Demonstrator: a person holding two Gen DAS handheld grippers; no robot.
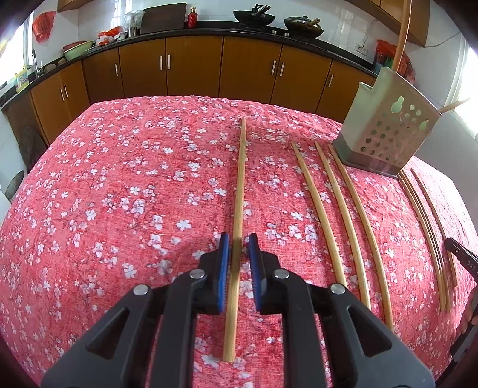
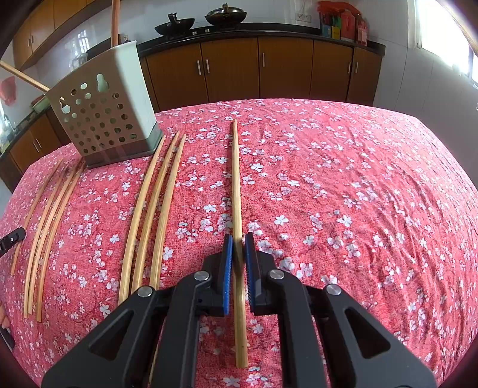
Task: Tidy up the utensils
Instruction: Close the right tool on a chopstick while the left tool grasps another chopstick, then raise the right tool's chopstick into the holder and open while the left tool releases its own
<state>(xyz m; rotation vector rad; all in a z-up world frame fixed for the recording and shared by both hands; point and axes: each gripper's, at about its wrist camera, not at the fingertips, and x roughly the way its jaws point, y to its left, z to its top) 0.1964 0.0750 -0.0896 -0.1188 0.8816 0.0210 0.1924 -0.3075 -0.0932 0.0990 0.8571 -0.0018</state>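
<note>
Right claw (image 2: 238, 238) clamps a slim bamboo chopstick (image 2: 237, 191); left claw (image 1: 238, 238) stands slightly apart astride another chopstick (image 1: 240, 185).

We only get a sliver of the other black tongs (image 1: 461, 256) at the left wrist view's right edge, jaws cut off. The perforated grey-green plastic utensil holder (image 2: 104, 119) hides the lower ends of the wooden sticks (image 2: 115, 21) standing in it; their tops run out of frame. Small items on the far black countertop (image 1: 98, 38) are too small for us to tell.
</note>
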